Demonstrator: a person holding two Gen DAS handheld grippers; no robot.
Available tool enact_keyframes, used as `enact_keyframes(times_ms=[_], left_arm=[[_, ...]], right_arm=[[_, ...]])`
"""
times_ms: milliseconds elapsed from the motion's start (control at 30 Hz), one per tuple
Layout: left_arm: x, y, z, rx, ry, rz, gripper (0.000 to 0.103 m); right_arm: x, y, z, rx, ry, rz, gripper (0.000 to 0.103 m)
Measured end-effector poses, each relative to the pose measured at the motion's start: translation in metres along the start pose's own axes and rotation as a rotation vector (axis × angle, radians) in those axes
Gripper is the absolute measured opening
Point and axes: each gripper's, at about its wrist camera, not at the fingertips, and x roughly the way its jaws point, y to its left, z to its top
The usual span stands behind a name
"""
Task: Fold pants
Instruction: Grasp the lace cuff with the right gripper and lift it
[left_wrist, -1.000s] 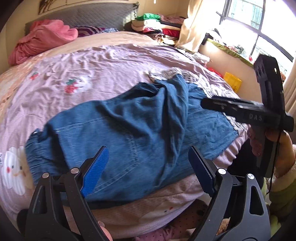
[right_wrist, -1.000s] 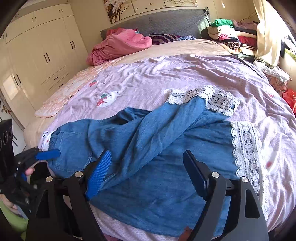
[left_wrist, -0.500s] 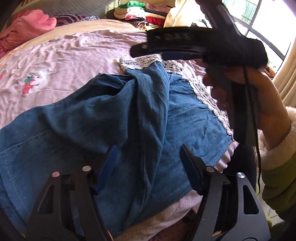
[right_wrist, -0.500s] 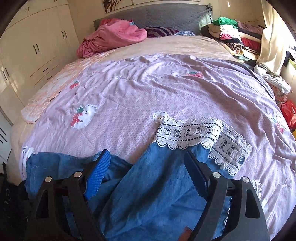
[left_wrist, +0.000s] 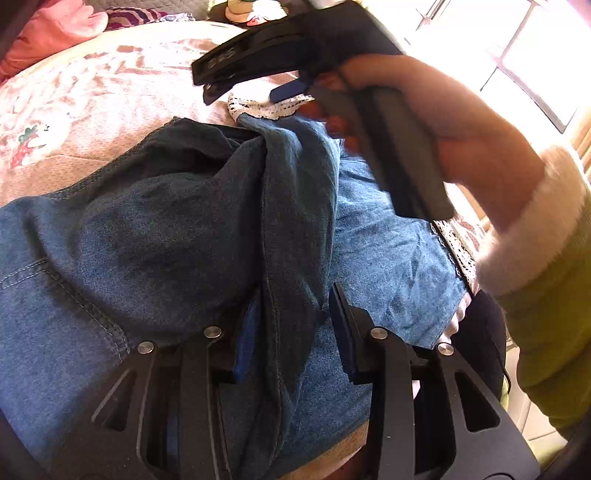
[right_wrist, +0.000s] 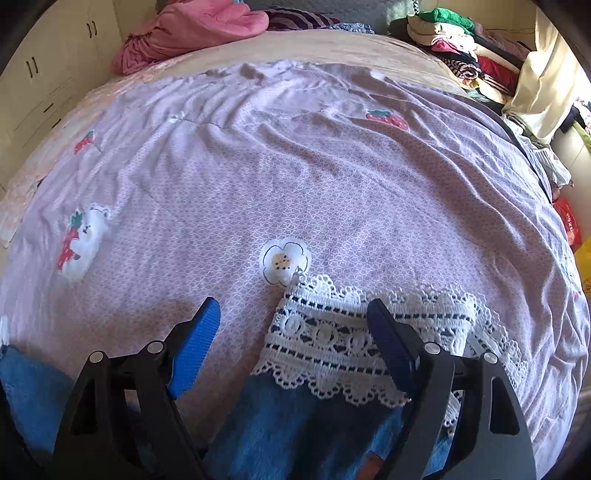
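1. Pants (left_wrist: 177, 229) of blue denim are lying rumpled across the near edge of the lilac bedspread (right_wrist: 295, 166), one leg being draped over the other as a raised ridge, with its white lace cuff (right_wrist: 354, 343) resting flat on the spread.
2. Only the top layer of that ridge is likely being pinched by the left gripper (left_wrist: 291, 325); if it is lifted, the leg beneath could be left behind and the fold skewed.
3. Slippage is being risked at the cuff, since the open lace could snag on a blue pad (right_wrist: 388, 343) or be caught by one corner only.
4. The left gripper's jaws have just been closing and are standing narrow, with the denim ridge between them; whether the pads are yet pressing cannot be told.
5. The right gripper (right_wrist: 291, 343) is being held wide and unclenched over the cuff's left corner, nothing being grasped.
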Motion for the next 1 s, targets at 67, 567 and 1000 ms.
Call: enact_keyframes(times_ms=[67,567,1000], left_arm=[[-0.001,0.000,0.001,0.002,0.000,0.000,0.029],[-0.006,0.013,0.010,-0.004,-0.035,-0.011,0.025],[-0.020,-0.002,0.003,0.136,-0.041,0.026,0.002]], right_arm=[[0.016,-0.003,0.001,0.002,0.039,-0.043,0.064],[-0.091,-0.058,-0.033,0.161,-0.214,0.182,0.008],[-0.199,-0.129,-0.123,0.342,-0.400,0.223,0.008]])
